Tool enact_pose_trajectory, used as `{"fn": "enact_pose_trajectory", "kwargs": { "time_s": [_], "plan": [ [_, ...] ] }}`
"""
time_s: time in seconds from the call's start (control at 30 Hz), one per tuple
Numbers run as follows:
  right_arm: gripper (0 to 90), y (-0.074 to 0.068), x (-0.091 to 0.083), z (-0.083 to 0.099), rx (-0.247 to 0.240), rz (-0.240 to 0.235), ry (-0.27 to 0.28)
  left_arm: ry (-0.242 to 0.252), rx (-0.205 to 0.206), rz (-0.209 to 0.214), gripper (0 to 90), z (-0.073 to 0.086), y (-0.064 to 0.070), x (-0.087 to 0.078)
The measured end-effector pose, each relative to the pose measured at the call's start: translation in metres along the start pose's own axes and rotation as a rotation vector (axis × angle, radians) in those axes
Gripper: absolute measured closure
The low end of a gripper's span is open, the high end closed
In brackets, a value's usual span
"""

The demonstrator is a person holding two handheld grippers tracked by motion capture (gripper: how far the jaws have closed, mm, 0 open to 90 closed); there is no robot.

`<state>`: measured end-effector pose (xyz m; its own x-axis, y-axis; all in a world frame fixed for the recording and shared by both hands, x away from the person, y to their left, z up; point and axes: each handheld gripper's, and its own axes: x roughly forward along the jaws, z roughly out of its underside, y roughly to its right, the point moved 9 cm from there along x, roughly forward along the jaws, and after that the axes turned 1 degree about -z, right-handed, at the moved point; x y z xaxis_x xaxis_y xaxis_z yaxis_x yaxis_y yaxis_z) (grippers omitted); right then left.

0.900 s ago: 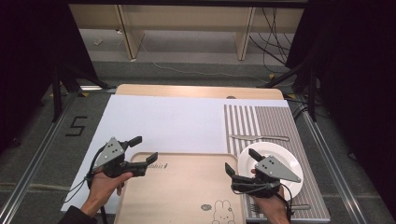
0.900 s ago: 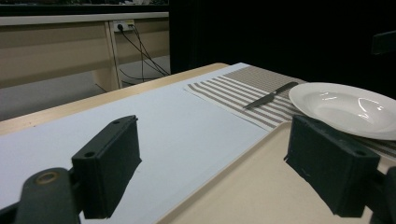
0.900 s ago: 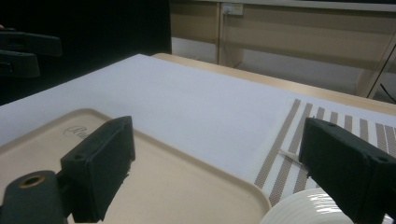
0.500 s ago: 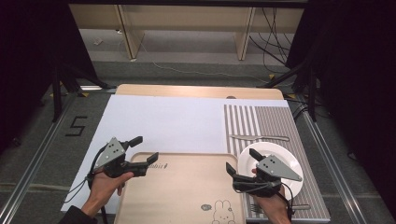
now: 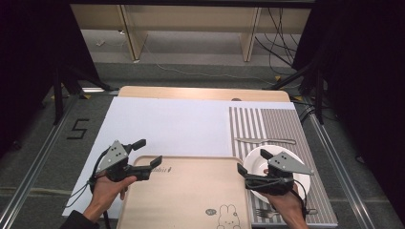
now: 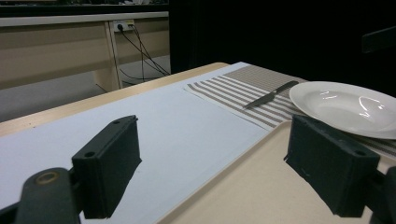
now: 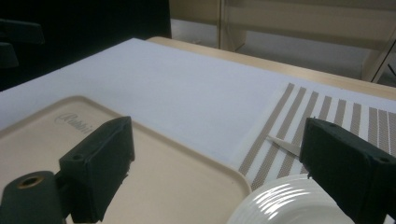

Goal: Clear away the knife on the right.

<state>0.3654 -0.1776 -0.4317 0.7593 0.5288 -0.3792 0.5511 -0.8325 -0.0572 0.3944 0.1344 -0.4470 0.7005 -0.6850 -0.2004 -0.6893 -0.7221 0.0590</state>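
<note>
A beige tray (image 5: pixel 191 191) with a rabbit print lies at the near edge of the table. My left gripper (image 5: pixel 149 151) hovers open over the tray's far left corner, and nothing sits between its black jaws in the left gripper view (image 6: pixel 219 172). My right gripper (image 5: pixel 253 161) is open above the gap between the tray's right rim and a white plate (image 5: pixel 279 148). Its jaws (image 7: pixel 224 170) straddle the tray's corner (image 7: pixel 140 172) and the plate's rim (image 7: pixel 280 205), holding nothing.
The plate rests on a striped placemat (image 5: pixel 267 124), with a knife (image 5: pixel 265 140) just beyond it and a fork (image 5: pixel 267 213) on the near side. A white sheet (image 5: pixel 167 124) covers the table's left and middle. The knife (image 6: pixel 271 95) points toward the plate (image 6: pixel 345 107).
The right gripper has drifted slightly to the right toward the plate. The left gripper has hardly moved.
</note>
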Motion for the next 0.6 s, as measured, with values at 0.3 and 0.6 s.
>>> {"fn": "enact_pose_trajectory", "kwargs": {
  "time_s": [0.3, 0.6],
  "plan": [
    [12.7, 0.021, 0.003, -0.012, -0.073, -0.035, -0.092, 0.000, -0.004, -0.003, 16.7, 0.002, -0.002, 0.002],
    [13.1, 0.052, 0.005, -0.028, -0.069, -0.006, -0.161, 0.005, -0.004, 0.005, 16.7, 0.001, -0.001, 0.002]
  ]
}}
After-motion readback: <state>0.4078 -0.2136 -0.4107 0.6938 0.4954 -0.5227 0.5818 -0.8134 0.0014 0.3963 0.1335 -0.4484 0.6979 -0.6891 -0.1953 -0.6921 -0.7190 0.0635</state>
